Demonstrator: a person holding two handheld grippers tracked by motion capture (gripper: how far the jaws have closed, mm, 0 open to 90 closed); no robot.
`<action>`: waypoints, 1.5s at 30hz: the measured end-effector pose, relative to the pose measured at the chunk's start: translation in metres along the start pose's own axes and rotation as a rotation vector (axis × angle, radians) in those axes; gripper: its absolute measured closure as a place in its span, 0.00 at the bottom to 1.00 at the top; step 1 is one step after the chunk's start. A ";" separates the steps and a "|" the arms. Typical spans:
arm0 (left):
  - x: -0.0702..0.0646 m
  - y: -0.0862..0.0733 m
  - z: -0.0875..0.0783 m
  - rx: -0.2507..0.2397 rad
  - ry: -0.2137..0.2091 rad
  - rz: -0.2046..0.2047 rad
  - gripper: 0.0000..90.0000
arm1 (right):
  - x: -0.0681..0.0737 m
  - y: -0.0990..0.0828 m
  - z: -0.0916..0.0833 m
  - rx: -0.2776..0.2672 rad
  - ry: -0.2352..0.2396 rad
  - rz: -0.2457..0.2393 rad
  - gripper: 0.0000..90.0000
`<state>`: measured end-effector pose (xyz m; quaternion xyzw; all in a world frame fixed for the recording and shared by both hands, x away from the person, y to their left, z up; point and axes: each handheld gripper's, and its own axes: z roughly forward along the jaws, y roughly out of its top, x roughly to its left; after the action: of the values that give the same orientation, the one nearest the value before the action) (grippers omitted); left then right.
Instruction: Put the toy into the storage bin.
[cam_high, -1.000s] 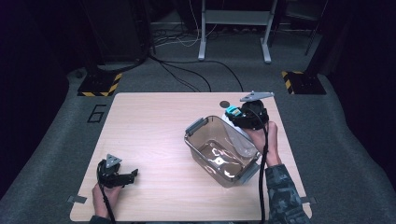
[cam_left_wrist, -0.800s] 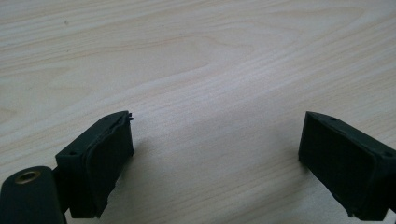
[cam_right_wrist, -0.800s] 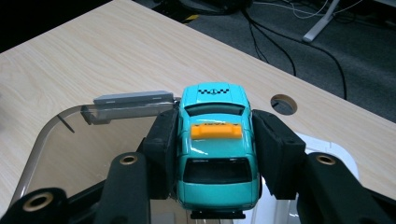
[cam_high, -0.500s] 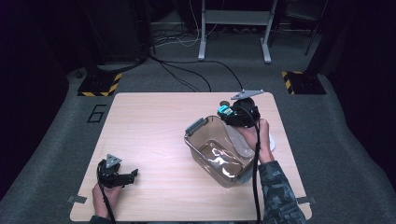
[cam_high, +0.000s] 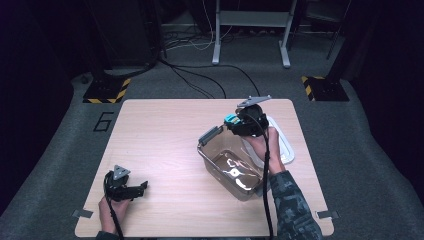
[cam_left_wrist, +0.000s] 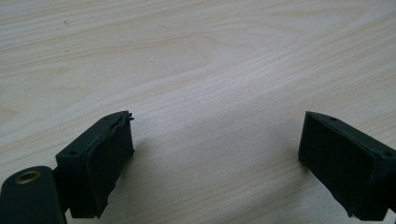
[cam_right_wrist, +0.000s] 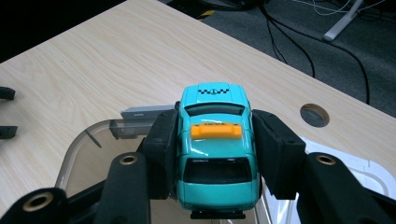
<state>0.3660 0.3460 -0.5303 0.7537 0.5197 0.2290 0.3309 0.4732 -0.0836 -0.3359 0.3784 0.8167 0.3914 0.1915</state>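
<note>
while the taxi hangs over the box rim

right tool (cam_right_wrist: 215, 154) is gripping a teal toy taxi (cam_right_wrist: 215, 140) by its sides, pads pressing both doors, above the near rim of a clear plastic box (cam_high: 231, 167) on the desk (cam_high: 165, 145). a white lid (cam_high: 282, 145) is lying just beside the box. left tool (cam_left_wrist: 215, 158) is resting low over bare desk, jaws standing wide apart with nothing between them.
</note>
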 end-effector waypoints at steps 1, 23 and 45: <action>0.000 0.000 0.000 0.000 0.000 0.000 0.11 | 0.001 0.000 0.001 0.002 0.001 -0.001 0.58; 0.000 0.000 -0.001 0.008 -0.002 0.002 0.11 | 0.012 -0.008 0.032 0.090 0.033 -0.018 0.58; 0.000 0.000 -0.001 0.008 -0.003 0.003 0.11 | 0.017 -0.010 0.047 0.204 0.044 -0.023 0.58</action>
<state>0.3659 0.3464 -0.5297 0.7561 0.5189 0.2263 0.3284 0.4861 -0.0514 -0.3733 0.3777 0.8606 0.3121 0.1387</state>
